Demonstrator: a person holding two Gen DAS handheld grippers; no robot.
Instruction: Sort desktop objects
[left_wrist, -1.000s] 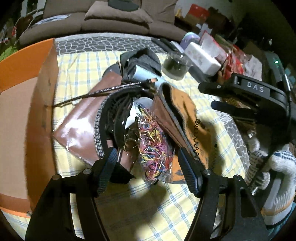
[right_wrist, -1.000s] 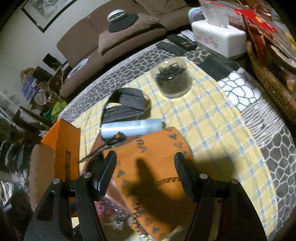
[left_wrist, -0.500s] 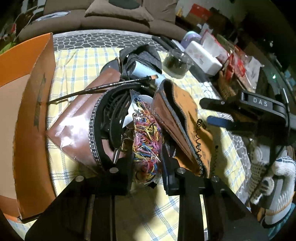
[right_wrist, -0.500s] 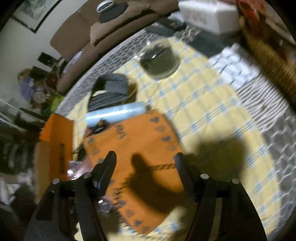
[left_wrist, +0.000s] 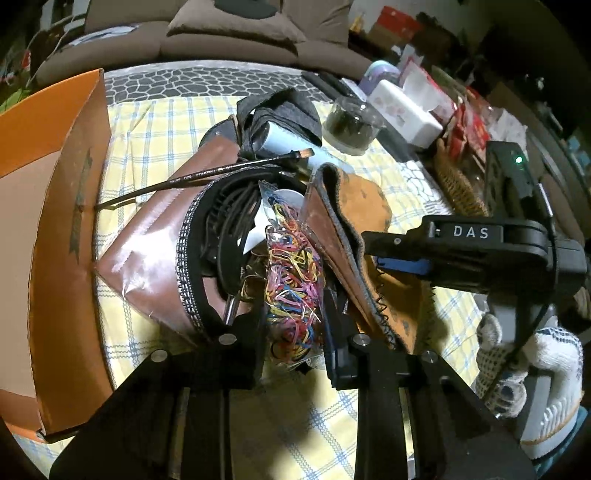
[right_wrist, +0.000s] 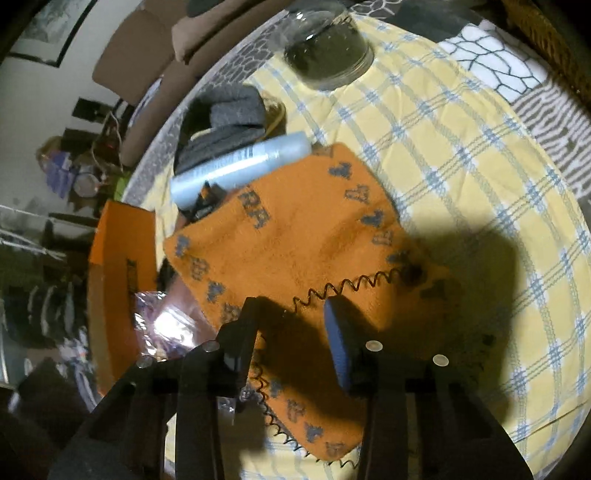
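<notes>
Harsh overhead light, hard dark shadows on the tablecloth (right_wrist: 461, 155), fisheye-bent dim edges, right view blurred.

Rubber bands bag (left_wrist: 291, 280): clear crinkly plastic, glossy. Brown pouch (left_wrist: 147, 254): shiny film, glare. Orange cloth (right_wrist: 306, 236): fuzzy terry, matt, black zigzag stitching. Tablecloth (right_wrist: 461, 147): woven check fabric, matt. Orange box (left_wrist: 48, 206): matt cardboard. Tube (right_wrist: 240, 166): smooth, semi-gloss plastic.
</notes>
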